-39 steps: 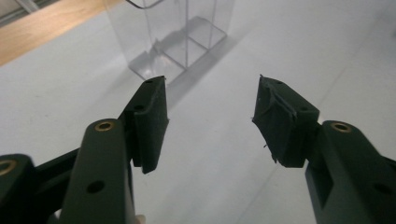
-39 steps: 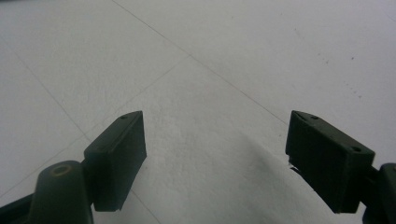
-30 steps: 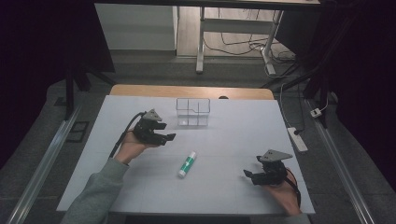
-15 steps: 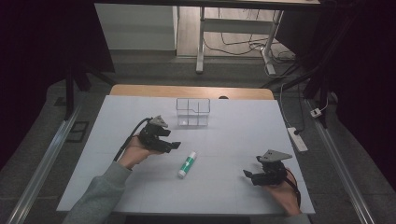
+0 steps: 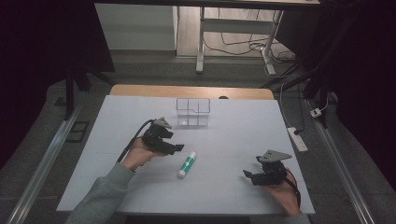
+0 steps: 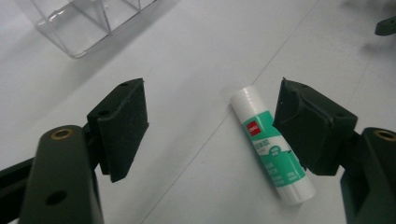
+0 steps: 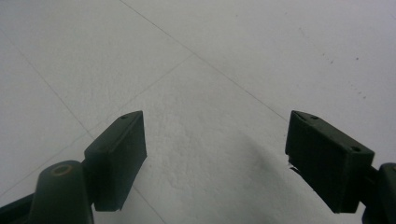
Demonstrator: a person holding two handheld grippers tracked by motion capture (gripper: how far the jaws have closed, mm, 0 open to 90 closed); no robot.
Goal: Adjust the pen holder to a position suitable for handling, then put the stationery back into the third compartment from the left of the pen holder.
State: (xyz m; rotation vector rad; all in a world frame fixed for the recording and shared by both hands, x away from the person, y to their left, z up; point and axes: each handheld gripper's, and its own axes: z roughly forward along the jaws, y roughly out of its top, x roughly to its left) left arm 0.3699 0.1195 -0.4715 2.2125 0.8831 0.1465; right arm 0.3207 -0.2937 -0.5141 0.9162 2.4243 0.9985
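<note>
A white and green glue stick lies flat on the white table, near the middle. My left gripper hovers just left of its cap end. In the left gripper view the jaws stand wide and have just been opening. The glue stick lies on the table by the right pad, and neither pad presses on it. My right gripper rests low at the front right of the table. Its jaws are open over bare table surface.
A clear plastic compartment box stands at the back middle of the table, and its corner reaches into the left gripper view. A power strip lies on the floor off the right edge. Metal rails run along both sides.
My left gripper has drifted a little toward the near edge and closer to the glue stick. The right gripper has stayed put.
</note>
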